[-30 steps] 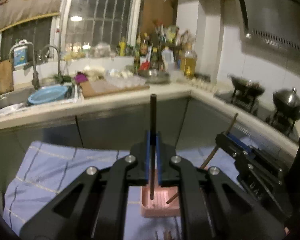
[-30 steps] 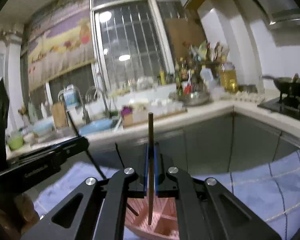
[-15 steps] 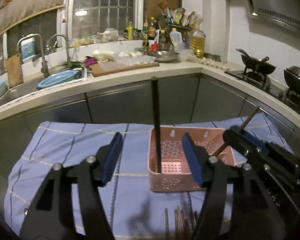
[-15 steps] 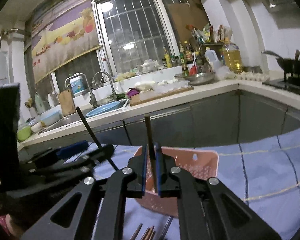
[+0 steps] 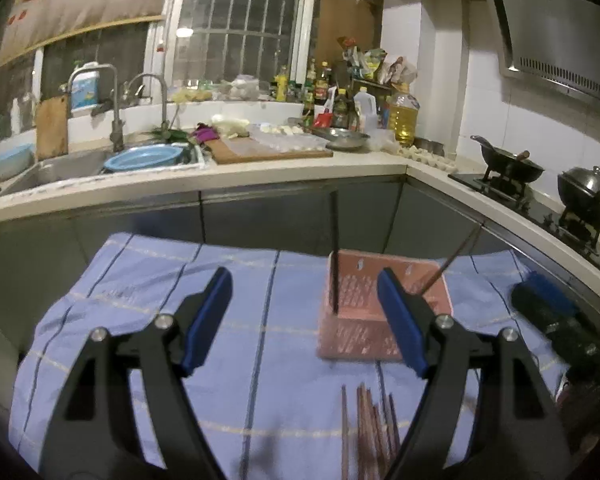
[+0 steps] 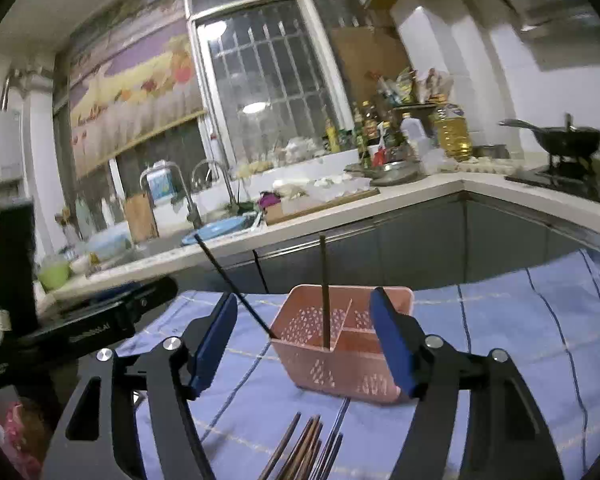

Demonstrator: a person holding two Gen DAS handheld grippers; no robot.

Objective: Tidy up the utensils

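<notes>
A pink perforated basket (image 5: 360,340) (image 6: 340,364) stands on the blue cloth. Two dark chopsticks stand in it: one upright (image 5: 333,252) (image 6: 324,292), one leaning (image 5: 452,260) (image 6: 232,284). Several brown chopsticks (image 5: 370,432) (image 6: 304,448) lie on the cloth in front of the basket. My left gripper (image 5: 304,320) is open and empty, back from the basket. My right gripper (image 6: 304,340) is open and empty, with the basket between its fingers in view. The right gripper also shows blurred at the right of the left wrist view (image 5: 548,312); the left gripper shows at the left of the right wrist view (image 6: 80,328).
The blue striped cloth (image 5: 160,300) (image 6: 520,340) covers the table. Behind it runs a kitchen counter (image 5: 260,168) with a sink, a blue basin (image 5: 144,158), a cutting board, bottles, and a stove with pots (image 5: 584,200) at right.
Both grippers have opened and let go of their chopsticks, which now stand in the basket. Both grippers have pulled back from the basket.
</notes>
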